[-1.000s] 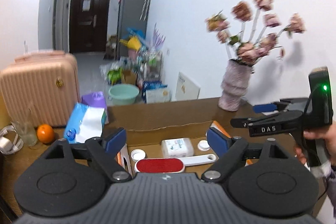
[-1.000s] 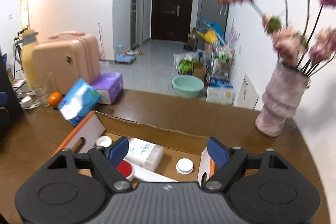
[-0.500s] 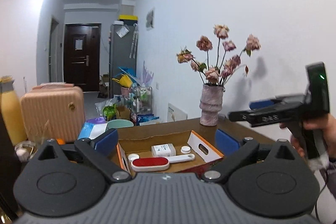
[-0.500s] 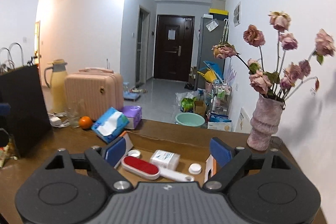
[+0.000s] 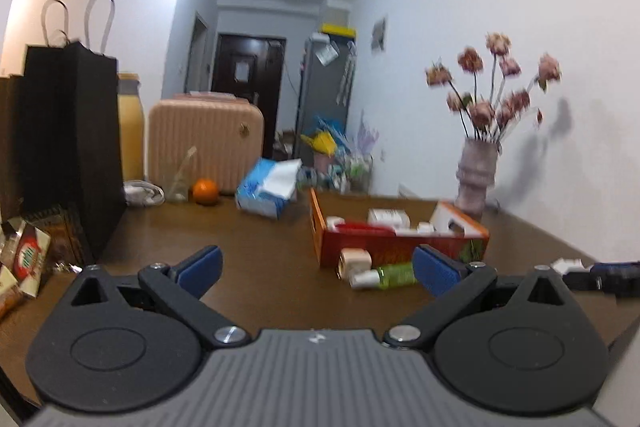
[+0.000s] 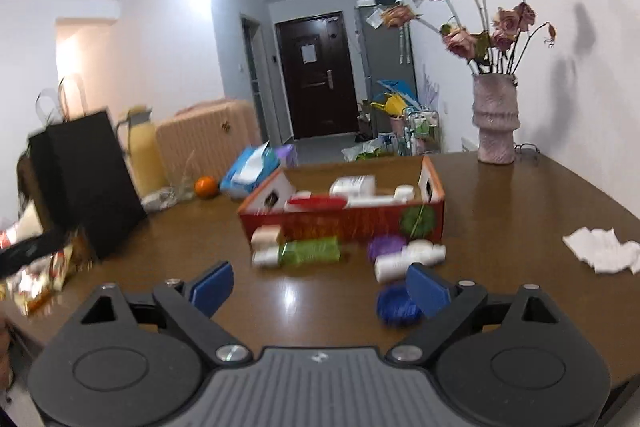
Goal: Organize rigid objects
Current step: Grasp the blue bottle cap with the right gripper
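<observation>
Claws on both sides are spread wide and hold nothing. The left gripper (image 5: 316, 269) and the right gripper (image 6: 320, 285) hang above the brown table (image 6: 520, 211).

An orange cardboard box (image 6: 344, 217) sits in the middle of the table. Inside it lie a red brush (image 6: 318, 203), a white bottle (image 6: 354, 185) and a white cap (image 6: 403, 192).

Just in front of the box lie a green bottle (image 6: 304, 251), a tan block (image 6: 267, 235), a purple lid (image 6: 386, 246) and a white tube (image 6: 408, 259). A blue lid (image 6: 396, 309) lies nearest, beside the right claw's finger. A pink vase (image 6: 496, 123) of dried roses stands near the wall.
</observation>
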Tool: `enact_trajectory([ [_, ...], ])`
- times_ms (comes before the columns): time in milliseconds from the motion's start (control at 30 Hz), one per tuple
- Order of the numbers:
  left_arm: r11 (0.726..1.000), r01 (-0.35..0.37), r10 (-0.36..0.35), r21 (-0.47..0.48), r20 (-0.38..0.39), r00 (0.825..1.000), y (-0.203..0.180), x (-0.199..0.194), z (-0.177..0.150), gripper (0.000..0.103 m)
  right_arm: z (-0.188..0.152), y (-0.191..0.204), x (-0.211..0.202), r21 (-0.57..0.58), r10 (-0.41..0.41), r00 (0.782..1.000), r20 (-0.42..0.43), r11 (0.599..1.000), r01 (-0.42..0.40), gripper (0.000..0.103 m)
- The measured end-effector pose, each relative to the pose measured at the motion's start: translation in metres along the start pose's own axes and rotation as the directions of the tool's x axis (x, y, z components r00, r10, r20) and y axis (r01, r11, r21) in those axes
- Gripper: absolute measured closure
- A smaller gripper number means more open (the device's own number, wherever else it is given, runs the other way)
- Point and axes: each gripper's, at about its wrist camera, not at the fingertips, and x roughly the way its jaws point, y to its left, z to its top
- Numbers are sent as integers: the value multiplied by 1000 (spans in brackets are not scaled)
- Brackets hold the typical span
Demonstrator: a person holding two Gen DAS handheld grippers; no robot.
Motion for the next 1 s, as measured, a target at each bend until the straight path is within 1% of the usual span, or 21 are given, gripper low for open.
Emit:
enact_trajectory([
  [100, 1000, 0, 0, -8, -20, 1000, -8, 12, -2, 0, -19, 12, 1, -39, -10, 999, -33, 999, 8, 10],
  [200, 1000, 28, -28, 12, -23, 999, -15, 12, -9, 0, -20, 13, 3, -41, -17, 999, -32, 999, 16, 10],
  [367, 997, 7, -4, 71, -50, 999, -23, 19, -27, 0, -22, 8, 13, -40, -60, 998, 1, 997, 60, 10],
  [500, 997, 14, -7, 71, -90, 996, -26, 32, -41, 0, -32, 5, 27, -63, -92, 996, -14, 994, 90, 10],
  [600, 997, 23, -14, 72, -114, 993, -29, 43, -51, 0, -40, 2, 38, -80, -101, 994, -34, 992, 98, 10],
  [867, 996, 53, -46, 78, -95, 994, -39, 61, -61, 0, -46, -14, 63, -58, -117, 991, -59, 992, 113, 10],
  [933, 995, 66, -59, 71, -102, 993, -40, 67, -64, 0, -46, -18, 67, -52, -125, 990, -58, 991, 122, 10],
  [1000, 994, 68, -58, 81, -123, 991, -42, 75, -66, 0, -46, -24, 73, -33, -133, 990, -56, 991, 131, 10],
])
